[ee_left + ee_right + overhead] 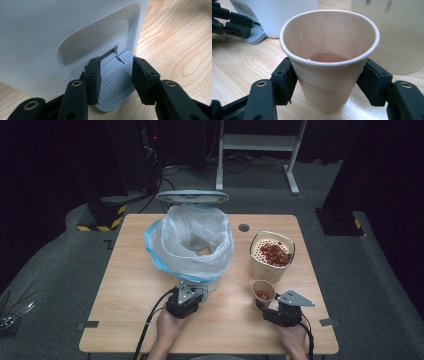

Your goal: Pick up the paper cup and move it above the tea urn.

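Note:
A white pedal bin (200, 282) lined with a clear bag (190, 245) stands mid-table, its lid (192, 196) tipped up behind it. My left gripper (192, 291) is at the bin's foot. In the left gripper view its jaws (116, 66) flank the grey ribbed pedal (115, 82), pads against its side edges. A paper cup (263, 292) with some reddish liquid (327, 57) stands near the front right. My right gripper (264, 302) holds it, both pads pressed on the cup's (324, 85) wall below the rim.
A beige container (260, 267) with a perforated insert of red pieces (275, 254) stands just behind the cup and shows close behind it (392, 32) in the right gripper view. A cable hole (244, 227) lies at the back of the table. Bare wood lies to the left of the bin.

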`<state>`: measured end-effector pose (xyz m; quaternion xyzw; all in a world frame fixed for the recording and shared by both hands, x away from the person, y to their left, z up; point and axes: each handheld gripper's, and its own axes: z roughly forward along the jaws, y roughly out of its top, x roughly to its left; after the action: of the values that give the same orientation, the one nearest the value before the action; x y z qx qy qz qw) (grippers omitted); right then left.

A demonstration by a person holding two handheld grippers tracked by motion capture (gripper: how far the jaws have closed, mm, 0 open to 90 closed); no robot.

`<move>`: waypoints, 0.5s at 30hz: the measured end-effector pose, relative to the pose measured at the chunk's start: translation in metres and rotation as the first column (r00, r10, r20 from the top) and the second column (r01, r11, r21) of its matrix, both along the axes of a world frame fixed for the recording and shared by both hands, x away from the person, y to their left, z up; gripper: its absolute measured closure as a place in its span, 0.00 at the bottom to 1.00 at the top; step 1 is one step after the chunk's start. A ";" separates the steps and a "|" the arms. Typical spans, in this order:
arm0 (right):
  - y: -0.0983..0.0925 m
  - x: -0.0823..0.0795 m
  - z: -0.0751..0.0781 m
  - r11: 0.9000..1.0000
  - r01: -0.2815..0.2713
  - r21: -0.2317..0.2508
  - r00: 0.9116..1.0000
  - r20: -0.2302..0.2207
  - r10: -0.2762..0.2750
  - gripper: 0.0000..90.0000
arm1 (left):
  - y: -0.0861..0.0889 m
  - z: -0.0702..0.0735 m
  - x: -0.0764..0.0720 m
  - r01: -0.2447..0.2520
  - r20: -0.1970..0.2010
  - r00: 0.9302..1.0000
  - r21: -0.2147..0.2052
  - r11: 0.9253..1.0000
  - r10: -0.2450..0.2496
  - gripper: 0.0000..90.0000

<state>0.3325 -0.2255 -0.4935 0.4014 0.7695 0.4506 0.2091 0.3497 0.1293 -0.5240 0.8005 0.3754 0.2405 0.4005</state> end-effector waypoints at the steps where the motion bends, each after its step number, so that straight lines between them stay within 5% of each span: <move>1: -0.001 0.000 0.001 1.000 0.001 -0.002 1.000 -0.001 -0.001 0.41 | 0.000 0.000 0.000 0.000 0.000 1.000 0.001 1.000 0.000 0.66; 15: -0.019 0.000 0.008 1.000 0.025 -0.005 1.000 0.013 -0.025 0.42 | 0.000 0.000 0.000 0.000 0.000 1.000 -0.001 1.000 0.000 0.66</move>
<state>0.3321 -0.2442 -0.4854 0.4074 0.7644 0.4484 0.2206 0.3496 0.1292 -0.5240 0.8002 0.3756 0.2406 0.4009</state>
